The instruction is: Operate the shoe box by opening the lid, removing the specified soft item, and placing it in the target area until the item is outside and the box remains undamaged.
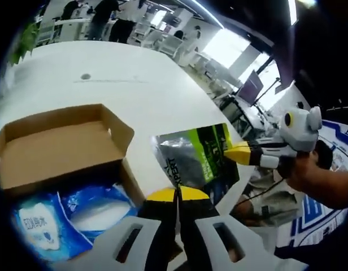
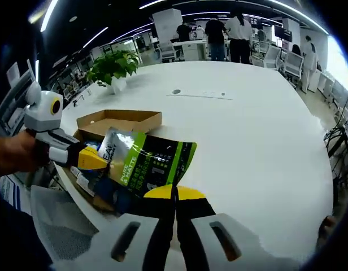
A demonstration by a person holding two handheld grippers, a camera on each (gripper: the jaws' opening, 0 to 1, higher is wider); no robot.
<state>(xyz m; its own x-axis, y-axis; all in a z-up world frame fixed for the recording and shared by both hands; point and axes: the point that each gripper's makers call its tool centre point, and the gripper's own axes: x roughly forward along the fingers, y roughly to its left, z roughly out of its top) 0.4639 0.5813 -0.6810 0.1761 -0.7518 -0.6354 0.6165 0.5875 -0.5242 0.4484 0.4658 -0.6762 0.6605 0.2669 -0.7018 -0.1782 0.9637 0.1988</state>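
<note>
On the white table (image 2: pixel 264 130), both hand-held grippers seemingly pinch a glossy crinkled pouch (image 2: pixel 146 164).

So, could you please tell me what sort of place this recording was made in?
Probably an open-plan office: a big white table, rows of desks with chairs and people standing behind, a potted plant, and long ceiling lights.
</note>
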